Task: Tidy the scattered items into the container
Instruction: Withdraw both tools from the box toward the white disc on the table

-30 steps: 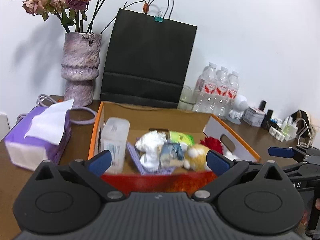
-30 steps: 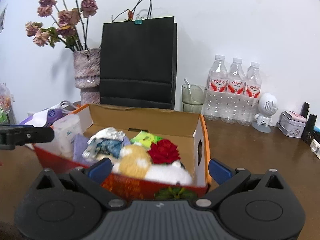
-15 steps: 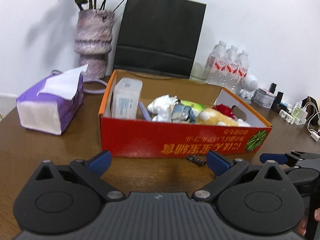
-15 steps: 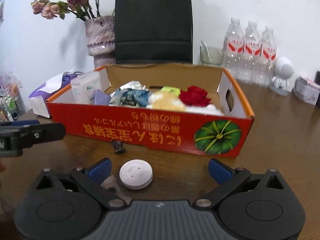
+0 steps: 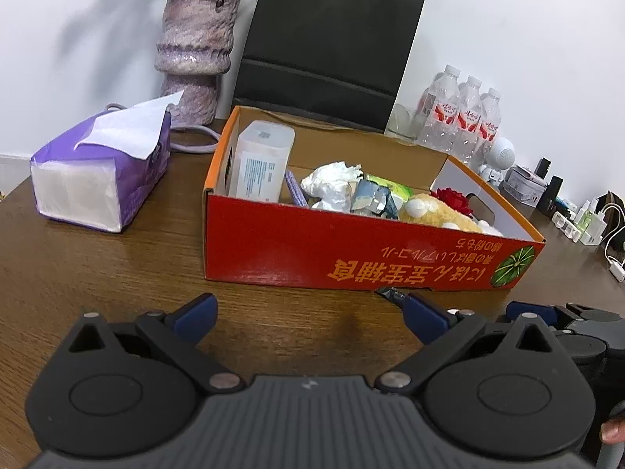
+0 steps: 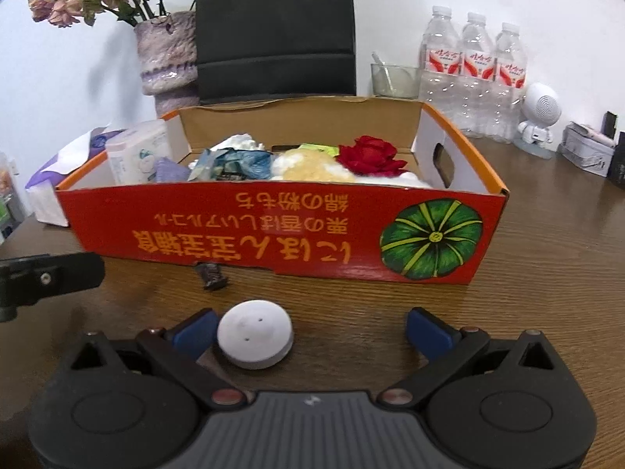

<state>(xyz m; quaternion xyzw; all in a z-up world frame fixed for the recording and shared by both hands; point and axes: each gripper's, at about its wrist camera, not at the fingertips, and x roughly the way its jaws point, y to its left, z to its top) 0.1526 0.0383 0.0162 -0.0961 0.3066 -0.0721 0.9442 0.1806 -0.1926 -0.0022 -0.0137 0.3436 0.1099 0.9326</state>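
Note:
A red cardboard box (image 5: 351, 258) (image 6: 273, 230) holds a white plastic case (image 5: 261, 164), crumpled tissue, wrappers, a yellow plush toy (image 6: 312, 168) and a red fabric rose (image 6: 371, 156). On the brown table before it lie a small dark wrapper (image 6: 213, 275) (image 5: 390, 294) and a white round puck (image 6: 254, 334). My right gripper (image 6: 310, 326) is open low over the table, with the puck just inside its left fingertip. My left gripper (image 5: 310, 314) is open in front of the box with nothing between its fingers.
A purple tissue pack (image 5: 101, 172) lies left of the box. Behind stand a stone vase (image 5: 195, 51), a black paper bag (image 5: 328, 31), a glass, three water bottles (image 6: 472, 74) and a small white robot figure (image 6: 537, 117). Chargers and small items (image 5: 578, 222) crowd the far right.
Both grippers have drawn back from above the box and dropped towards the table in front of it. The white puck now sits nearer the right gripper's left fingertip.

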